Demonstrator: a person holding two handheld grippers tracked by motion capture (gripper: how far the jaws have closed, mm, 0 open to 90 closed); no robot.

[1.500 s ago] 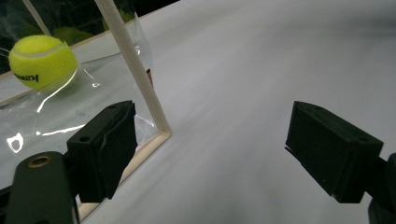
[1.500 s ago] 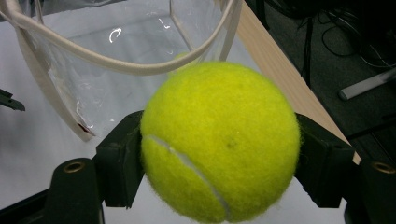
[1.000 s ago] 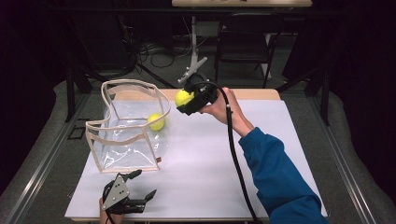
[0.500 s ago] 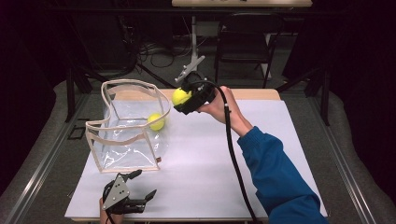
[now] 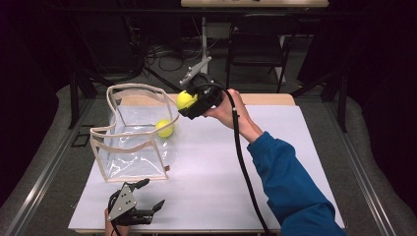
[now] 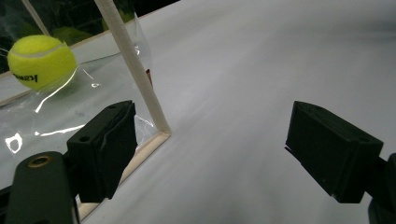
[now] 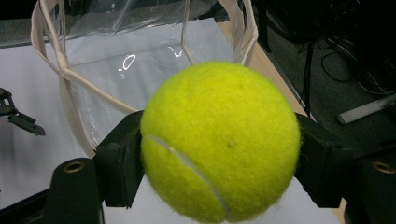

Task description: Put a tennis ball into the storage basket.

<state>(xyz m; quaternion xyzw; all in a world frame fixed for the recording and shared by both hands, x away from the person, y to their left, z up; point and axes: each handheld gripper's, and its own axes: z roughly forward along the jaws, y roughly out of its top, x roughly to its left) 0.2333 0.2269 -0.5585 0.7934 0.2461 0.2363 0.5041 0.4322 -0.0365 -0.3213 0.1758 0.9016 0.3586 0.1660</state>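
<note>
Clamping a tennis ball (image 5: 185,99) at the bag's (image 5: 129,152) two o'clock rim, the right gripper (image 5: 193,104) could bounce it off the soft edge if released early, while the left gripper (image 5: 147,200) idles agape at six o'clock.

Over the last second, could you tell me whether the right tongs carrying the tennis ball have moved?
Yes, slightly: the right tongs with the tennis ball have edged left, closer to the rim of the clear bag, which has stayed put.
</note>
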